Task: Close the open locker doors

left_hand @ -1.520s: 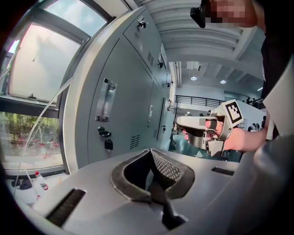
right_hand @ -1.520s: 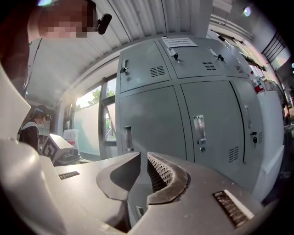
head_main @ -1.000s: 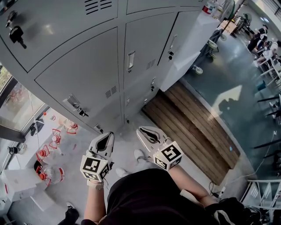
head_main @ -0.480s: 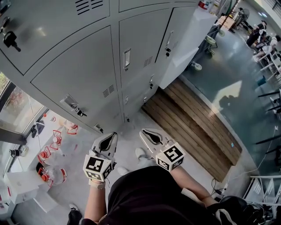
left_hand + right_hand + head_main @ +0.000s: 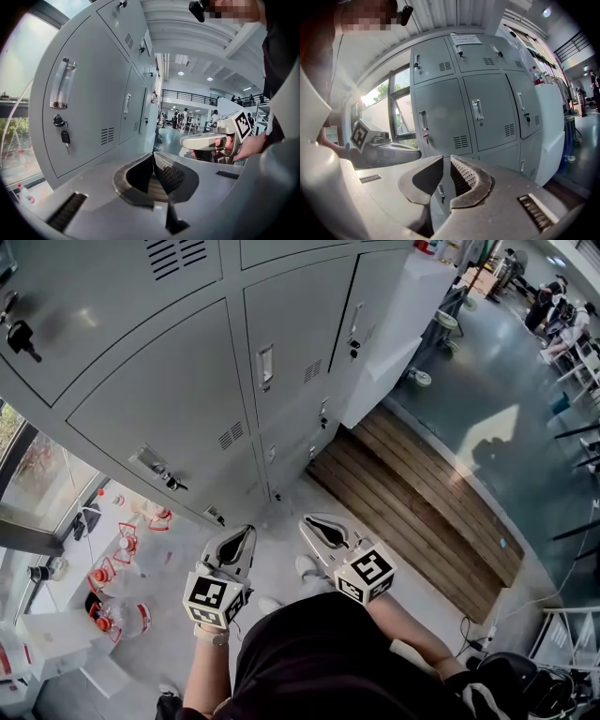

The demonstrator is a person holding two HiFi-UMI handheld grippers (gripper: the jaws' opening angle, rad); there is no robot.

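The left tongs [image 5: 153,155] are closed with nothing between them. Grey lockers [image 5: 93,89] stand at left, a key [image 5: 65,137] hanging from one lock. The right tongs [image 5: 185,141] hover at right.

No text, brand or number can be read anywhere. A white paper sheet [image 5: 466,39] is seen stuck along the top edge of an upper locker door [image 5: 476,58], but its print is too small to be made out. Black-and-white square patterns, which are not letters or digits, are carried on the marker cube [image 5: 214,600] of the left gripper [image 5: 246,532] and on the matching cube [image 5: 366,571] of the right gripper [image 5: 307,521].
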